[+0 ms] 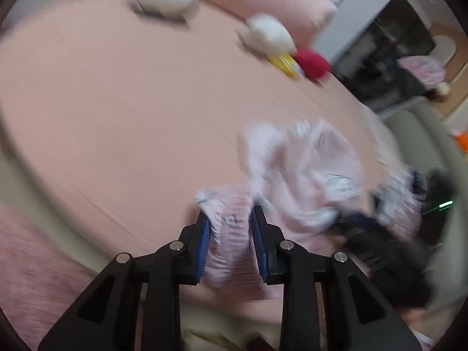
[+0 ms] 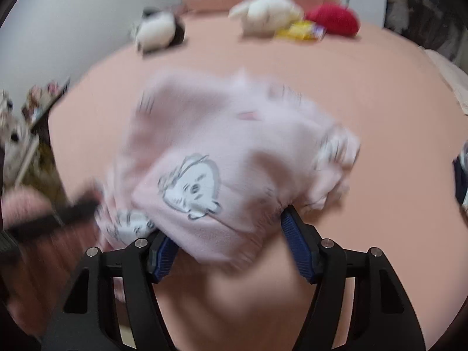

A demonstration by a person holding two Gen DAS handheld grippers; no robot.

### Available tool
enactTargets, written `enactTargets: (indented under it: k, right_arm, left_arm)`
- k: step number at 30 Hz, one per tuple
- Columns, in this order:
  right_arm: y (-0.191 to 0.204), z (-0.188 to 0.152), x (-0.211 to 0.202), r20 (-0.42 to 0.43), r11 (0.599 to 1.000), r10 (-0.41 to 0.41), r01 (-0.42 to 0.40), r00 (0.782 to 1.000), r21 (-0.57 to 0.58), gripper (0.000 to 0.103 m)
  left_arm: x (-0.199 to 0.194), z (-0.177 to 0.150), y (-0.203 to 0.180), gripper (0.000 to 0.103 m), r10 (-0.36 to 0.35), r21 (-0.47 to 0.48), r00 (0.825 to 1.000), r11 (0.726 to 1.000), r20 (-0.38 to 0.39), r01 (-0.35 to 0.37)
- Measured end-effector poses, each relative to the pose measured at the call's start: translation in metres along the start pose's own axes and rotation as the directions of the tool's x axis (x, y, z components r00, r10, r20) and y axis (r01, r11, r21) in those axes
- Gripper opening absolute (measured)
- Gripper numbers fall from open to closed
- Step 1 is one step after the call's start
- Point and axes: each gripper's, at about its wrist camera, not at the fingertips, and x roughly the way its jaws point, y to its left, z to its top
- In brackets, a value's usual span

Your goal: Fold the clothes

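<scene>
Fleecy pink garment (image 2: 222, 146), crumpled, sits between the wide right claw (image 2: 231, 242) and narrower left claw (image 1: 231, 242); grip unclear.

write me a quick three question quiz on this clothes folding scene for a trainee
1. True or false: the pale pink garment lies neatly folded flat.
2. The bed sheet is: a) pink, b) blue, c) green.
3. Whose jaws stand wider apart, the left gripper or the right gripper?
Key: 1 false, it is crumpled; 2 a; 3 right gripper.
</scene>
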Motion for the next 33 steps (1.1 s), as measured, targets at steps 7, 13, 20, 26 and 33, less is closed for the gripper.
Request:
enactTargets:
  k: [7, 13, 20, 26, 33]
  right_arm:
    - [-0.019, 0.023, -0.022, 0.117, 0.992, -0.119, 0.115, 0.986, 0.042, 0.069]
    - [-0.002, 0.013, -0.029, 0.043, 0.987, -0.154, 0.155, 0.987, -0.029, 0.072]
    - [0.006, -0.03, -0.023, -0.106, 0.996, -0.073, 0.066, 0.992, -0.063, 0.074]
    - [-0.005, -0.027, -0.052, 0.013, 0.988, -0.133, 0.132, 0.991, 0.077, 0.075]
    - [-0.029, 0.001, -0.093, 0.155, 0.94, -0.318, 0.289, 0.935, 0.182, 0.072]
  left_arm:
    - [0.014, 0.059, 0.016, 0.031, 0.059, 0.063, 0.997, 0.996, 0.054, -0.062]
    - [0.039, 0.046, 0.02, 0.033, -0.018, 0.054, 0.997, 0.998, -0.079, 0.023]
    - [0.031, 0.056, 0.055, 0.032, 0.042, -0.086, 0.999, 0.995, -0.014, -0.043]
    - [0.029, 0.053, 0.057, 0.033, 0.043, -0.078, 0.999, 0.996, -0.012, -0.044]
    - [0.017, 0.058, 0.048, 0.03, 0.088, -0.041, 0.992, 0.996, 0.085, -0.085]
